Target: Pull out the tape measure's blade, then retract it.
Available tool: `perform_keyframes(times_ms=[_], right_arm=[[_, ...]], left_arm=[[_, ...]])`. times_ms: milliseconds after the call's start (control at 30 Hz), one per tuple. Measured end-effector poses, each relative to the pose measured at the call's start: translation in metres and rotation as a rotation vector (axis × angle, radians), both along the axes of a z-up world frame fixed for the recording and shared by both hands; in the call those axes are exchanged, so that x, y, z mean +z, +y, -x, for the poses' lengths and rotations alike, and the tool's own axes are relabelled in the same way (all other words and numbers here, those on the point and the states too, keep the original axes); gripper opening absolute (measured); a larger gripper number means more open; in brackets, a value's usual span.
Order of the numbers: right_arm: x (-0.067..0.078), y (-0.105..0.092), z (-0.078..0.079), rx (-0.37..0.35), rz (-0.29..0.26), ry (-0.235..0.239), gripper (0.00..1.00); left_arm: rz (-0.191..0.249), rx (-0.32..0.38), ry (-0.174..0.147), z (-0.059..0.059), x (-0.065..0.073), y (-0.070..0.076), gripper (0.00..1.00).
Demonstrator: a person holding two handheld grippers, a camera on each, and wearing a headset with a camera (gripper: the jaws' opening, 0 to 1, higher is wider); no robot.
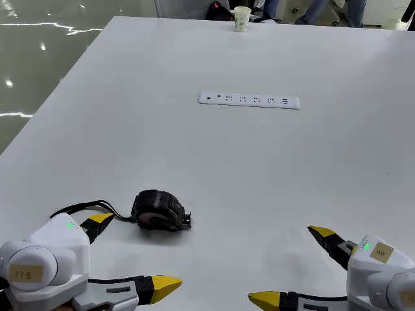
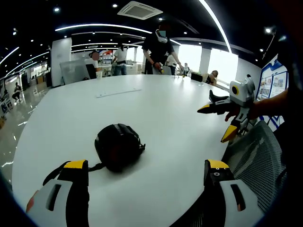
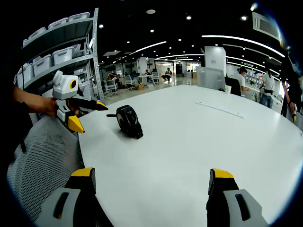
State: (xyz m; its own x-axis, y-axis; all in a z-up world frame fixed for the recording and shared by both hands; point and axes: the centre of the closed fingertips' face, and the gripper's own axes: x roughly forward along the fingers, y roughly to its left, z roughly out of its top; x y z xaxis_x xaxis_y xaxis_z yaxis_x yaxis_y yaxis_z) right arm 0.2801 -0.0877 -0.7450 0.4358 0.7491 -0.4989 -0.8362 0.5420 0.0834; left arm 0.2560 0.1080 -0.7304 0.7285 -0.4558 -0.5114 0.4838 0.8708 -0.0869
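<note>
Tape measure (image 1: 159,210), black and rounded, lies on the white counter (image 1: 259,168) at the near left. Its black strap (image 1: 81,208) trails left past the far jaw of the left claw (image 1: 142,249). That claw is spread wide and holds nothing, with the tape measure just beyond its jaws. The right claw (image 1: 282,263), at the near right and well apart, is also wide open and empty. A power strip (image 1: 249,100) lies farther off, and a paper cup (image 1: 242,18) stands at the far edge.

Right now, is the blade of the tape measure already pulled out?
No, the tape measure lies compact on the table, with nothing drawn out of its case.
</note>
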Motion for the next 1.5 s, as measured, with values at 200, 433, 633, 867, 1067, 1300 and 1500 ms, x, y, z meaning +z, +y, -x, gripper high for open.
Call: perform_keyframes(times_ms=[200, 433, 633, 867, 1067, 1300, 1500], right_arm=[[-0.0009, -0.0037, 0.0006, -0.017, -0.005, 0.01, 0.99], [-0.0004, -0.0061, 0.0, -0.021, -0.007, 0.007, 0.99], [-0.0002, -0.0064, -0.0002, -0.024, -0.009, 0.01, 0.99], [0.0012, -0.0069, -0.0014, -0.029, -0.013, 0.008, 0.99], [0.0027, -0.0076, -0.0015, -0.031, -0.018, 0.006, 0.99], [0.0031, -0.0086, -0.0004, -0.033, -0.018, 0.007, 0.99], [0.0034, -0.0099, 0.0, -0.033, -0.018, 0.007, 0.99]], left_arm=[[0.004, -0.004, 0.003, 0.0018, 0.0, 0.0001, 0.99], [0.008, -0.007, 0.006, 0.0034, -0.0007, -0.0004, 0.99], [0.015, 0.007, -0.006, 0.0021, 0.0019, 0.0023, 0.99], [0.023, -0.002, 0.0, 0.0039, 0.004, 0.0011, 0.99], [0.031, -0.005, -0.002, 0.0044, 0.005, 0.0005, 0.99], [0.03, -0.014, 0.001, 0.0049, 0.004, -0.0004, 0.98], [0.034, -0.013, 0.001, 0.005, 0.0043, 0.0001, 0.99]])
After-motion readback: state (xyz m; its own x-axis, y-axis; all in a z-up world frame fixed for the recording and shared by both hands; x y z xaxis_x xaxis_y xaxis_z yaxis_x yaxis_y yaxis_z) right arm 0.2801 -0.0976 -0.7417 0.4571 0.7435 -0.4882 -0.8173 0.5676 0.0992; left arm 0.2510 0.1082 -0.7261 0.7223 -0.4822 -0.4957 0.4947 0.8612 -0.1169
